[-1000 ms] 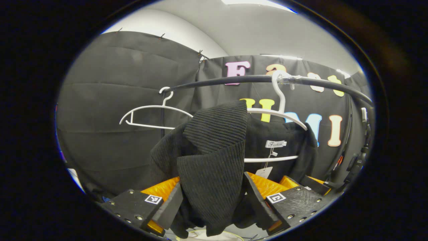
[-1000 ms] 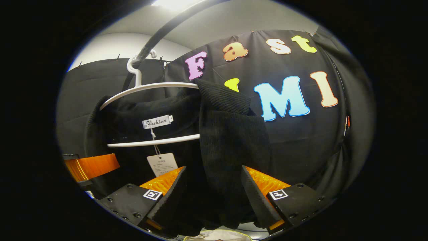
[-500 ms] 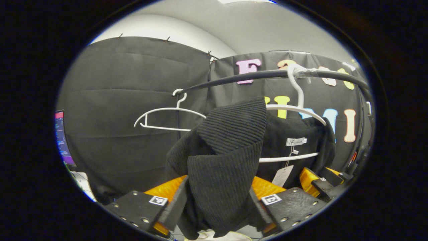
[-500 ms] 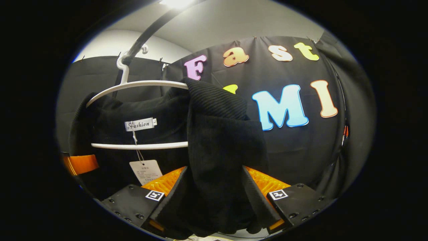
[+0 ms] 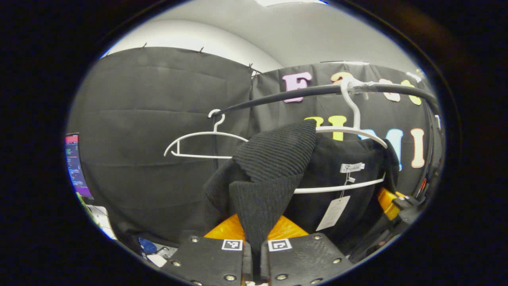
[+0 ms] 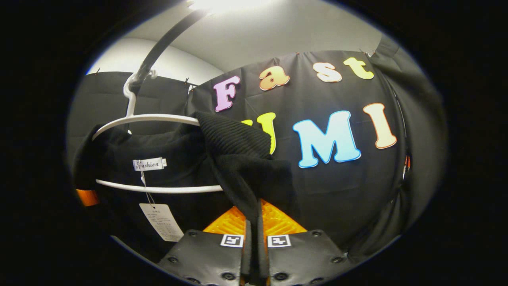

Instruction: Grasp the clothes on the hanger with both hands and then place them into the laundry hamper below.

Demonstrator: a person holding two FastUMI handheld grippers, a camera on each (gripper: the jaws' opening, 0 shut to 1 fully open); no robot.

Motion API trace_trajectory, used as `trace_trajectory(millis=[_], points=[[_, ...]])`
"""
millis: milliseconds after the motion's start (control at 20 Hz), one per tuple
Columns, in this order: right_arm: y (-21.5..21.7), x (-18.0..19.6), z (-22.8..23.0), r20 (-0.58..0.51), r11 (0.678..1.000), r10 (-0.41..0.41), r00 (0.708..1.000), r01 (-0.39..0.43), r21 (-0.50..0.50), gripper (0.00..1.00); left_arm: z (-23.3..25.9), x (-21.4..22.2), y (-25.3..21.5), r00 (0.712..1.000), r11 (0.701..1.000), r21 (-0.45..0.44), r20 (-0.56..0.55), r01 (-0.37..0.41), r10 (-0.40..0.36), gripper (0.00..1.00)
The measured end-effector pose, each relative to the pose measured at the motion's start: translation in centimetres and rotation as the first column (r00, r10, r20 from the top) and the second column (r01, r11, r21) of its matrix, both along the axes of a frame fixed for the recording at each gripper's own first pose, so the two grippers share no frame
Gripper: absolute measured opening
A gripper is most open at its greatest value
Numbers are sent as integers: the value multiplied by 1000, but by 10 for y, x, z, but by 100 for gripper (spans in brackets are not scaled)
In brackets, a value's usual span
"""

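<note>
A black knitted garment [image 5: 278,159] with a ribbed texture hangs on a white hanger [image 5: 349,131], which is hooked over a dark rail [image 5: 278,99]. Its collar side carries a white sewn label [image 6: 149,163] and a paper tag [image 6: 160,222] hanging on a string below the hanger's lower bar. One ribbed fold of the cloth is pulled forward and narrows downward to a pinched strip.
</note>
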State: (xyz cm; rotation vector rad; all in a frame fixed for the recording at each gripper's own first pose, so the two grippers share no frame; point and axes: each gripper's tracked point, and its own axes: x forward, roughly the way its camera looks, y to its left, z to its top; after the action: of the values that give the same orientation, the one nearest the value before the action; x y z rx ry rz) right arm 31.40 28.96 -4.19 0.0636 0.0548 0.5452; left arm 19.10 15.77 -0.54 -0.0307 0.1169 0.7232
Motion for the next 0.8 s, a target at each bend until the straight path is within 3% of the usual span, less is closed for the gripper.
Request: trace_trajectory(millis=[50,100,150,200,300,550,800], points=[[4,-2,-1,-5,999,37,999,-37,12,4,0,5,-8,999,999,-13,7,47,-47,11],[4,0,0,-5,998,56,998,-56,19,5,3,9,-15,995,995,-27,28,95,-94,9],[1,1,1,-5,998,61,998,-61,18,5,8,10,-13,994,995,-42,56,94,-92,12],[-4,4,3,1,998,57,998,-57,16,4,12,2,-14,990,992,-50,80,117,-112,3],[-10,8,9,17,998,55,998,-55,18,6,23,-13,-15,988,990,-45,88,132,-127,0],[-13,12,14,33,994,105,994,-105,-7,1,48,-33,-17,979,983,-93,143,157,-143,3],[-34,29,27,69,999,32,997,-34,31,0,64,-44,-13,969,971,-113,154,212,-194,3]])
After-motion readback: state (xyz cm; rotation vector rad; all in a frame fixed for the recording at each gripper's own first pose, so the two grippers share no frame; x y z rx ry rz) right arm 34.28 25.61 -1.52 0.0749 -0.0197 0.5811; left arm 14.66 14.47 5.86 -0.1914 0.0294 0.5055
